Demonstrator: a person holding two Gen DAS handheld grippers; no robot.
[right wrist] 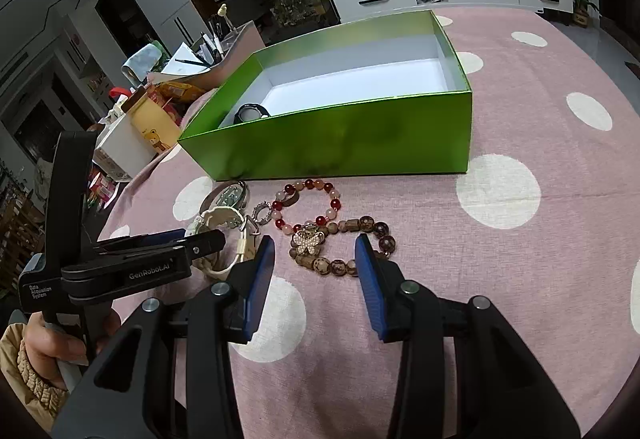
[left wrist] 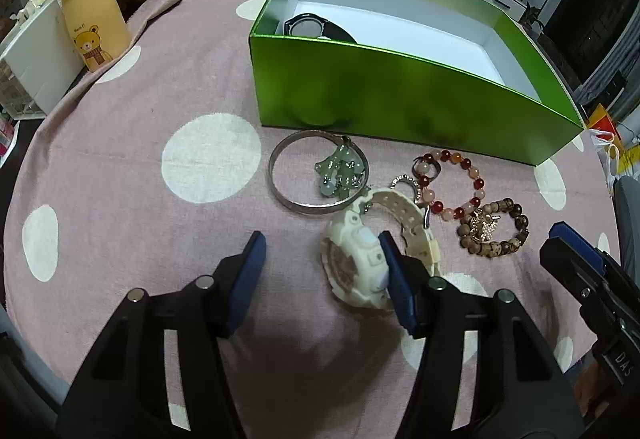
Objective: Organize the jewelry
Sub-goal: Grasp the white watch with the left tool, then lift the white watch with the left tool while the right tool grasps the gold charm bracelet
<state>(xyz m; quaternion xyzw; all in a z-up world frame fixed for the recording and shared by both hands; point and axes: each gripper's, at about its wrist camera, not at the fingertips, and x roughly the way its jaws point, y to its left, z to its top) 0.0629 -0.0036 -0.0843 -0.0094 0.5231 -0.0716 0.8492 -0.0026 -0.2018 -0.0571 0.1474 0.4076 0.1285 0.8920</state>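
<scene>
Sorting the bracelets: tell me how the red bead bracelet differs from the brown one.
The red bead bracelet has glossy red and pale pink beads; the brown bead bracelet has matte, patterned wooden-looking beads. The brown one carries a sparkly butterfly charm; it also lies nearer the camera. Both lie outside the green box.

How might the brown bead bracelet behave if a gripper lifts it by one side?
The brown bead bracelet would probably sag, being separate strung beads. Its round beads may slip between smooth pads. The butterfly charm lying on it might slide off or snag.
</scene>
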